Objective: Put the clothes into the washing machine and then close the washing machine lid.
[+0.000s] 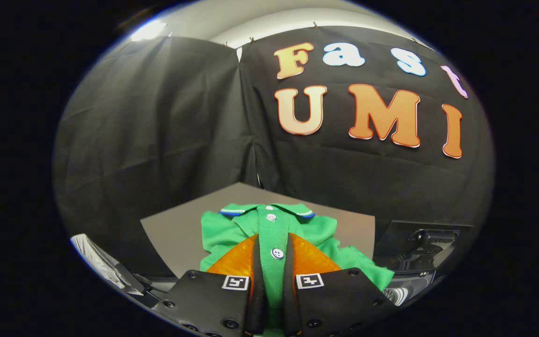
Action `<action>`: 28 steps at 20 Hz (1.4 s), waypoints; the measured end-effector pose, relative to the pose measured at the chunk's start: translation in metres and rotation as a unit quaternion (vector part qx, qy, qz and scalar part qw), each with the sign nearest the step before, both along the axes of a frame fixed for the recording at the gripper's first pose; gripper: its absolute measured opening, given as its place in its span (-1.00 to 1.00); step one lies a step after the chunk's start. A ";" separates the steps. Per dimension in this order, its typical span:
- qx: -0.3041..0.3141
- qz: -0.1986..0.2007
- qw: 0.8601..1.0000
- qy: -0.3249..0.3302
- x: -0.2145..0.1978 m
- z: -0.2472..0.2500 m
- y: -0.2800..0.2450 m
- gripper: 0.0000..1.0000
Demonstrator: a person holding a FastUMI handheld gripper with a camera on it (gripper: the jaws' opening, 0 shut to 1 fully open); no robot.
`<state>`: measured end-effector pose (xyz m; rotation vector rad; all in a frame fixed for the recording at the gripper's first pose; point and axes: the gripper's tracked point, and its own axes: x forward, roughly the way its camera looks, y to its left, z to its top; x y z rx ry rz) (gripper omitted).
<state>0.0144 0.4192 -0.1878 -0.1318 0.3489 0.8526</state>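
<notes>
Your gripper (272,243) hangs low over a green shirt (269,234), its two fingers (256,262) set a narrow gap apart. The shirt's button strip runs up through that gap, with one white button (277,253) sitting between the fingertips. You cannot tell whether the fingers are pinching the fabric or only hovering above it. The shirt lies flat on a grey board (171,229), collar (266,209) at the far end from your fingers, sleeves spread to either side. Beyond the shirt hangs the black cloth wall (157,131). To the shirt's right stands a dark machine (421,248) with a handle.
</notes>
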 end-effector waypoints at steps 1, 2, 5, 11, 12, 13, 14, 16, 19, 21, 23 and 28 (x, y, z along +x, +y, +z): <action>0.013 -0.002 1.000 -0.006 0.002 0.013 -0.007 -0.54; 0.021 -0.004 1.000 -0.009 0.000 0.025 -0.016 -0.54; 0.054 -0.021 0.998 -0.022 0.007 0.058 -0.045 -0.54; 0.087 -0.094 0.991 -0.049 0.039 0.100 -0.140 -0.54; 0.089 -0.111 0.989 -0.050 0.048 0.103 -0.159 -0.55; 0.089 -0.130 0.986 -0.051 0.056 0.101 -0.180 -0.55; 0.087 -0.150 0.984 -0.050 0.066 0.100 -0.202 -0.55; 0.081 -0.185 0.978 -0.049 0.079 0.092 -0.239 -0.55; 0.070 -0.225 0.971 -0.044 0.100 0.075 -0.291 -0.55; 0.059 -0.238 0.969 -0.040 0.115 0.060 -0.314 -0.55; 0.054 -0.241 0.968 -0.030 0.127 0.042 -0.328 -0.54; 0.040 -0.220 0.975 0.007 0.155 -0.013 -0.338 -0.55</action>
